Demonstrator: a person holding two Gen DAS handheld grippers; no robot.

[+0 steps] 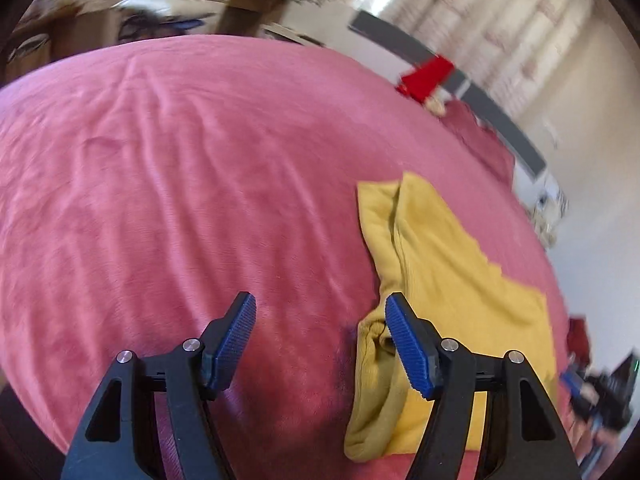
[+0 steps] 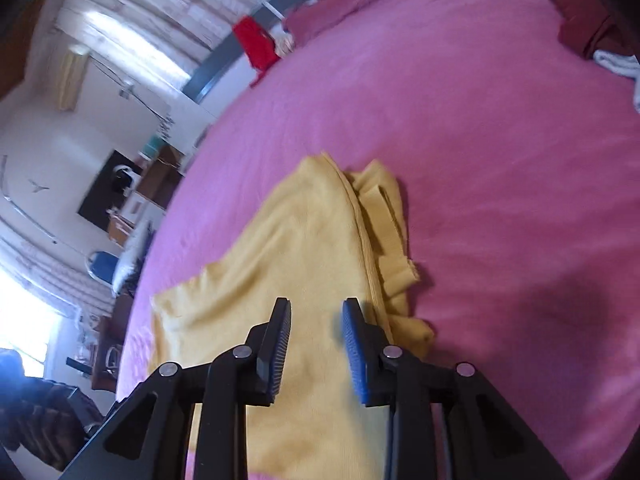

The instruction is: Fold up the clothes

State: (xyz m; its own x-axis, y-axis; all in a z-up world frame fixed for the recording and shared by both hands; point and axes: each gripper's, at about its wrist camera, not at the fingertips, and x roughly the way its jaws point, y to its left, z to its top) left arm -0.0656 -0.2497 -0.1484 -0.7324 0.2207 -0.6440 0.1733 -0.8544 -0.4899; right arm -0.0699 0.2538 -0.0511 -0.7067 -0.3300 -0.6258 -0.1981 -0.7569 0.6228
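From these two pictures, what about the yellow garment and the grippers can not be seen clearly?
- Yellow garment, near edge: left wrist view, hidden behind the left gripper.
- Same garment, near part: right wrist view, hidden by the right gripper and cut off by the bottom edge.
- Garment type: folds hide its shape.
- Right gripper in the left view: blurred at the edge.

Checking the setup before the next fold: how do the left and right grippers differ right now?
The left gripper is open wide; the right gripper is open more narrowly. The left gripper is mostly over the pink bedspread at the edge of the yellow garment, while the right is over the garment's middle. Both are empty, with ribbed blue pads.
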